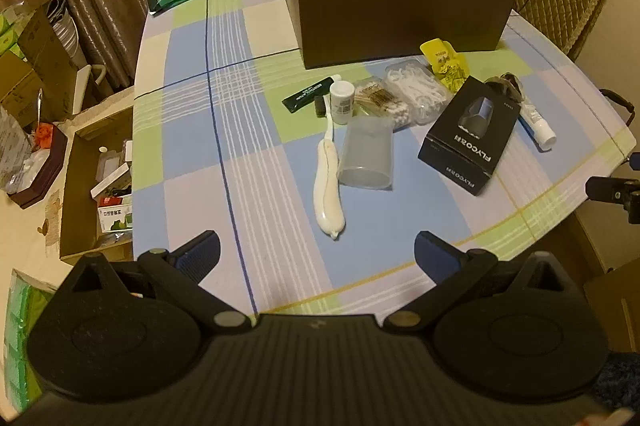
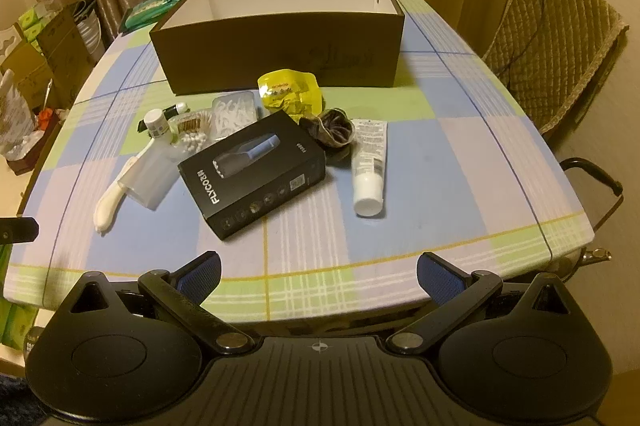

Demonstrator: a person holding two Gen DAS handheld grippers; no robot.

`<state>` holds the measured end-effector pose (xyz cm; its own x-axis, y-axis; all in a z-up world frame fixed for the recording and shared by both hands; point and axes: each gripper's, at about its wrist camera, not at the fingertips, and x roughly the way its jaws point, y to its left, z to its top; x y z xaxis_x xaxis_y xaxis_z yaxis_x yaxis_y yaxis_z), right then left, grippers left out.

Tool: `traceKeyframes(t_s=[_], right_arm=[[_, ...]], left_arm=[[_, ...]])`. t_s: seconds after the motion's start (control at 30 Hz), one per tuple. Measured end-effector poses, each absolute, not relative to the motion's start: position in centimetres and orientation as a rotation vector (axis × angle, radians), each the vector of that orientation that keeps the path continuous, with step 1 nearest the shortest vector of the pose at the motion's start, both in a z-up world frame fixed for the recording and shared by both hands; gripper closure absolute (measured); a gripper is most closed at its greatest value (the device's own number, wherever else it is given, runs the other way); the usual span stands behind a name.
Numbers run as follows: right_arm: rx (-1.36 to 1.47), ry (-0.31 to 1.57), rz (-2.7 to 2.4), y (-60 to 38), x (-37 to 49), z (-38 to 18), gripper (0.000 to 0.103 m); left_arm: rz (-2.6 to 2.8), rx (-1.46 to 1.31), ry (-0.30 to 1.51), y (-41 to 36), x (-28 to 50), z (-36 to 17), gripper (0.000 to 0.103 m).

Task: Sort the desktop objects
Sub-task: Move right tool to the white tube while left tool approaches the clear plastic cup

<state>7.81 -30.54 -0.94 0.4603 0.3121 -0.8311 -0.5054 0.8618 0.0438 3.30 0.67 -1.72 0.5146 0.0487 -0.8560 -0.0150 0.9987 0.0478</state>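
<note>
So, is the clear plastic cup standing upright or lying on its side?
On its side. The clear plastic cup lies on the table beside the white toothbrush, its open mouth facing the left wrist camera.

Before the open, empty brown box (image 2: 280, 66) lie a black razor carton (image 2: 252, 172), a white tube (image 2: 369, 166), a toppled clear cup (image 1: 366, 156) touching a white toothbrush (image 1: 329, 186), cotton swabs (image 1: 384, 102) and a crumpled yellow packet (image 2: 290, 96).

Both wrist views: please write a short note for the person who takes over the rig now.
Left tongs: open, empty, above the near table edge.
Right tongs: open, empty, likewise.
Brown box at the back: nothing visible inside.
In front of it, all loose: black carton, white tube, clear cup, toothbrush, small white bottle, cotton swabs, yellow packet.
Done: nothing yet. Left: everything.
</note>
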Motion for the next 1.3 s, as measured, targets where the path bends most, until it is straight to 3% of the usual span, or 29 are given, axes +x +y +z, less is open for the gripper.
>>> traceKeyframes(t_s=[1.3], right_arm=[[-0.209,0.982,0.535,-31.2,17.8,-3.8,0.002]], left_arm=[[-0.054,0.058,0.997,-1.8,11.6,-4.9,0.002]])
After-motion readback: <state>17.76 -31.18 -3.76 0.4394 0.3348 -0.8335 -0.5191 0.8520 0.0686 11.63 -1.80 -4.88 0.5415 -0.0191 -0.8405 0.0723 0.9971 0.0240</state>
